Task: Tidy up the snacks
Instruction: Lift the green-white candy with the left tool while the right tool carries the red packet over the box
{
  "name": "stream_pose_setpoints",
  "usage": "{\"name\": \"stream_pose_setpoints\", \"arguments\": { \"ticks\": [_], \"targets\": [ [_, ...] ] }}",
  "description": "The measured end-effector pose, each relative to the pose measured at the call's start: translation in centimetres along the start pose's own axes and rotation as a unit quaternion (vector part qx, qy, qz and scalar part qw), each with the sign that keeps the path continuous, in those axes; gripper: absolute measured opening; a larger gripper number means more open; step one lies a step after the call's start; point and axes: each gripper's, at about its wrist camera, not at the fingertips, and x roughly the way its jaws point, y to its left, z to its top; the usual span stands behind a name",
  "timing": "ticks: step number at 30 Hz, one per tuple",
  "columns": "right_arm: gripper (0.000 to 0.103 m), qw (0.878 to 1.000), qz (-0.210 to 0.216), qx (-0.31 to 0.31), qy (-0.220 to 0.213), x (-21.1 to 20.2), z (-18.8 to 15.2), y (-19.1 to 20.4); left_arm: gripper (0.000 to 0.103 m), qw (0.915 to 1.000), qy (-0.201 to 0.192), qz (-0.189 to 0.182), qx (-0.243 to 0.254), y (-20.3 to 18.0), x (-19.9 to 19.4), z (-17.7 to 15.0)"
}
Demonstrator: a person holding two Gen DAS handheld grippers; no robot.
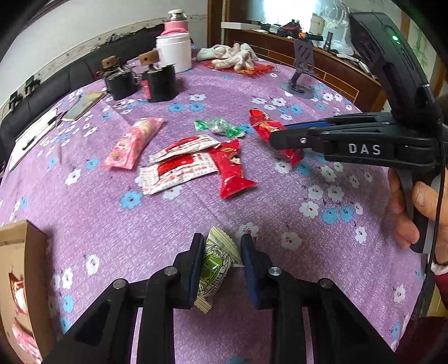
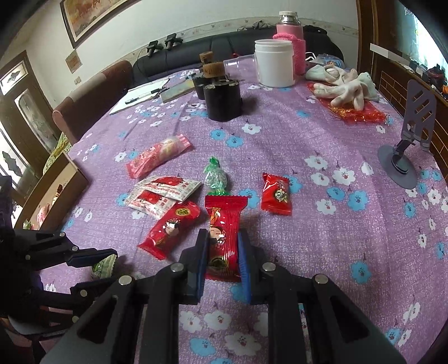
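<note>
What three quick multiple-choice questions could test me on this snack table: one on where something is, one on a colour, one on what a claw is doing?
1. Where is the white jar?
A. at the far end of the table, beside the pink bottle
B. inside the cardboard box
C. between the right claw's fingers

2. What colour is the snack packet in the left claw?
A. blue
B. green and cream
C. red

3. What is the right claw doing?
A. standing wide open over bare cloth
B. gripping a glove
C. closed on a red snack packet

Answers: 1 A, the jar stands far back next to the pink bottle. 2 B, its wrapper shows green print on cream. 3 C, both pads press the red packet's sides.
</note>
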Motion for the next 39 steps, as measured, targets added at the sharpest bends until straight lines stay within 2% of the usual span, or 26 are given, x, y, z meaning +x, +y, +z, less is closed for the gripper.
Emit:
{"name": "stream_pose_setpoints", "arguments": {
  "ticks": [8,13,23,30,39],
  "targets": [
    [0.019,1.0,0.015,-0.004,-0.014,-1.3,0.1,1.0,0.027,0.9964,-0.028,0.048,-0.063,2.1,-2.3,-0.9],
    [0.019,0.999,0.026,-0.015,-0.018,-1.6,0.2,2.4,0.027,0.9915,-0.043,0.086,-0.088,3.3,-3.7,-1.5],
    [0.019,0.998,0.049,-0.04,-0.018,-1.4,0.3,5.7,0.028,0.9814,-0.064,0.133,-0.123,5.1,-6.3,-2.9],
    [0.02,0.996,0.065,-0.063,-0.024,-1.8,0.6,8.6,0.028,0.9716,-0.081,0.164,-0.15,6.3,-8.9,-4.6],
    [0.02,0.989,0.101,-0.103,-0.024,-1.6,1.0,14.4,0.028,0.9557,-0.092,0.202,-0.194,9.0,-12.0,-7.6]
  ]
}}
